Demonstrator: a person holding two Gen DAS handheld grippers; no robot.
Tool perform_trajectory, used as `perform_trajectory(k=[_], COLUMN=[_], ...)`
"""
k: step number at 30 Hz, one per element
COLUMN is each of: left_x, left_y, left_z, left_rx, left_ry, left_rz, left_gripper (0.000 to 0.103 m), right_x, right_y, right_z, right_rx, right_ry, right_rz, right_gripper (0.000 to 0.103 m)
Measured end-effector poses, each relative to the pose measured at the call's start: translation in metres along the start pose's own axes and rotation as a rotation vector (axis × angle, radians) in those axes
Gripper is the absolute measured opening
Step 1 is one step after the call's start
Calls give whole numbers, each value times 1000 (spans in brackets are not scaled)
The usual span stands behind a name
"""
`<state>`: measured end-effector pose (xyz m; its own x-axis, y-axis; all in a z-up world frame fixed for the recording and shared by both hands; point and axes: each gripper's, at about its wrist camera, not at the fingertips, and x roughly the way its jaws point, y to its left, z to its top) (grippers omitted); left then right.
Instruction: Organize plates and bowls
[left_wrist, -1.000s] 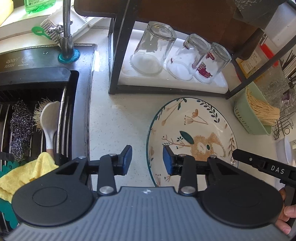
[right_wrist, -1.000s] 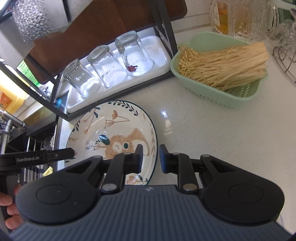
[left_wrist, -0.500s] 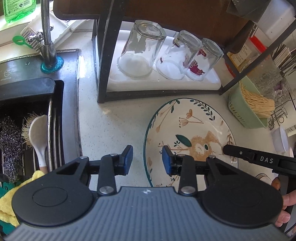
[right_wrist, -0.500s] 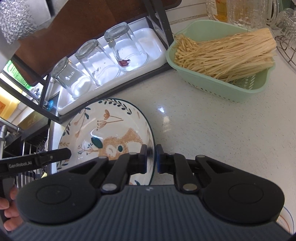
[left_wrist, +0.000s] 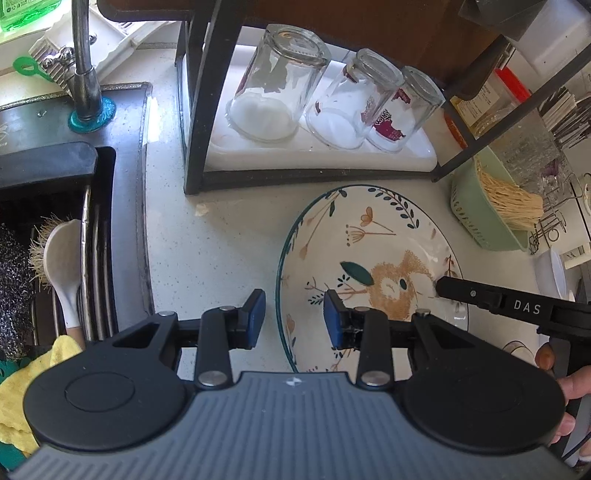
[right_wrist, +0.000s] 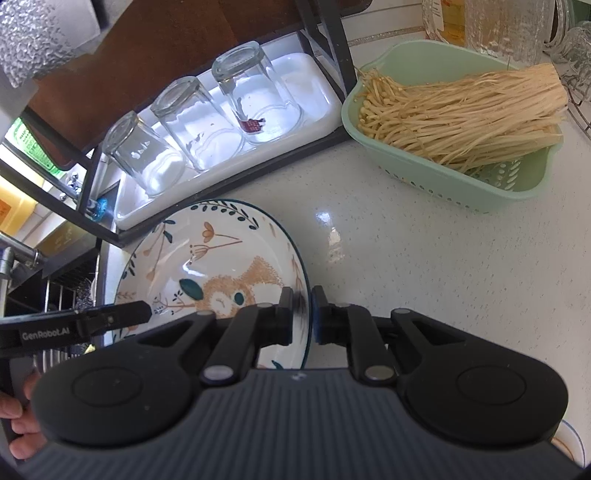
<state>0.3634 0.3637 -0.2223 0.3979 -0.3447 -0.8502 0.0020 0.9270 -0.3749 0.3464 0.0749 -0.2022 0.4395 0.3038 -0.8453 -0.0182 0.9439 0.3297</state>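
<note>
Ceramic plate (right_wrist: 207, 266), floral print with a teal rim, lies on the speckled countertop (right_wrist: 424, 266) and both my grippers are at it. Right gripper (right_wrist: 306, 310): fingers pinched together on the plate's right rim, rim sandwiched between the pads, no visible gap either side. Plate body runs out to the left of those fingers; bare counter to their right.

Left gripper (left_wrist: 293, 319): fingers partly apart, straddling the plate's left rim. Right blue pad (left_wrist: 332, 325) sits over the plate's inside, left pad (left_wrist: 255, 317) is over the counter just outside the rim. I can't tell if either pad touches the rim; it doesn't look clamped.

Beyond the left fingers: black rack (left_wrist: 199, 110) with three upturned glasses (left_wrist: 280, 81) on a white tray (left_wrist: 332, 155). Left of them, the sink (left_wrist: 92, 221) with a brush and scourer. Beyond and right of the right fingers: green basket (right_wrist: 461, 177) of enoki mushrooms (right_wrist: 461, 110), well clear of the plate.

Each wrist view catches the other gripper's finger tip over the plate's centre print.
</note>
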Motion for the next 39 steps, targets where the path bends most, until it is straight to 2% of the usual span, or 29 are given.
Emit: perform_trajectory(k=[3,6,10,19,32,39], left_x=[0,1,2,-13,-40,-50], left_y=[-2,-7,-7,-2,-31,-53], left_z=[-1,-1,0,1,-5,-18], left_rx=[-10,2,3,-14,2,-30], left_ry=[6,8,20,-19,-92,-71], left_rz=[-22,2,-8,-23,-62,-72], left_gripper=[40,40,40,40,40,40], right_x=[-1,-1,-1,-7,-54,-90], right_y=[-2,-3,-2,-3,-18,-31], right_z=[-1,-1,0,-3,-8,-18], right_rx=[9,22,28,46,78,104], right_ry=[-4,-5,1,15,-40,-77], right_rz=[5,5,0,46,90,104], right_gripper=[13,13,13,13,13,13])
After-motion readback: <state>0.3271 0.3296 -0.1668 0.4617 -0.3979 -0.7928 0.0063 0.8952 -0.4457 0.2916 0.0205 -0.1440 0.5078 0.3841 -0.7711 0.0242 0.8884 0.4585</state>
